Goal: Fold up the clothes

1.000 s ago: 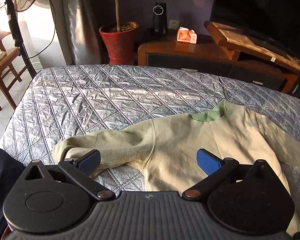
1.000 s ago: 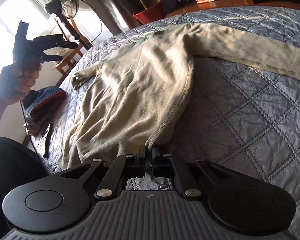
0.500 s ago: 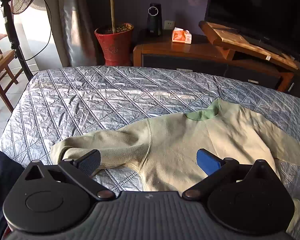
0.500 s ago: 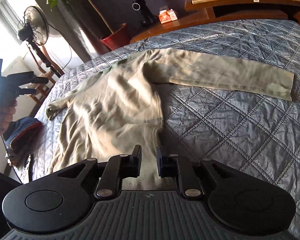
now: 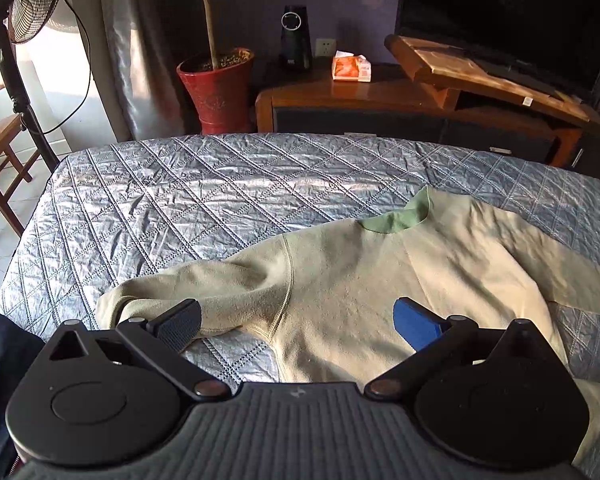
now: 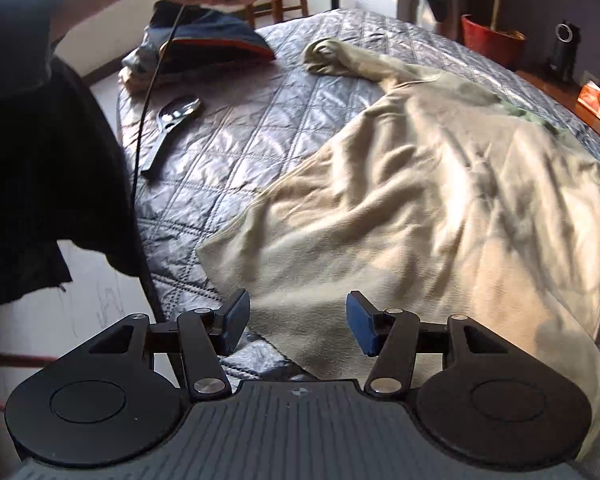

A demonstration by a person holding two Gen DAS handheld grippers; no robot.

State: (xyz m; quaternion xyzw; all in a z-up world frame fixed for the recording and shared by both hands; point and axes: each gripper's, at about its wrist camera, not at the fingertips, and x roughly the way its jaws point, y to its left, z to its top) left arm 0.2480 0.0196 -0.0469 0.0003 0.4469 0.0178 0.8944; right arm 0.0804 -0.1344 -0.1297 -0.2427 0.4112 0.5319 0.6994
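Lying flat on the quilted silver-blue bedspread (image 5: 188, 200): one beige fleece sweater (image 5: 360, 300) with a green collar, sleeves out. Left of the sweater, one standing fan (image 5: 24, 4); behind it one red glazed plant pot (image 5: 214, 88) and a wooden TV cabinet (image 5: 380, 108). Two grippers above the sweater: left gripper (image 5: 296, 320) spread wide, empty; right gripper (image 6: 296, 322) jaws opening over the hem, pads clear of cloth.

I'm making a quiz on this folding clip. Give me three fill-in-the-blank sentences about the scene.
1. The sweater lies on a quilted ____.
2. Its collar is ____.
3. The plant pot beside the cabinet is ____.

Missing words: bed; green; red
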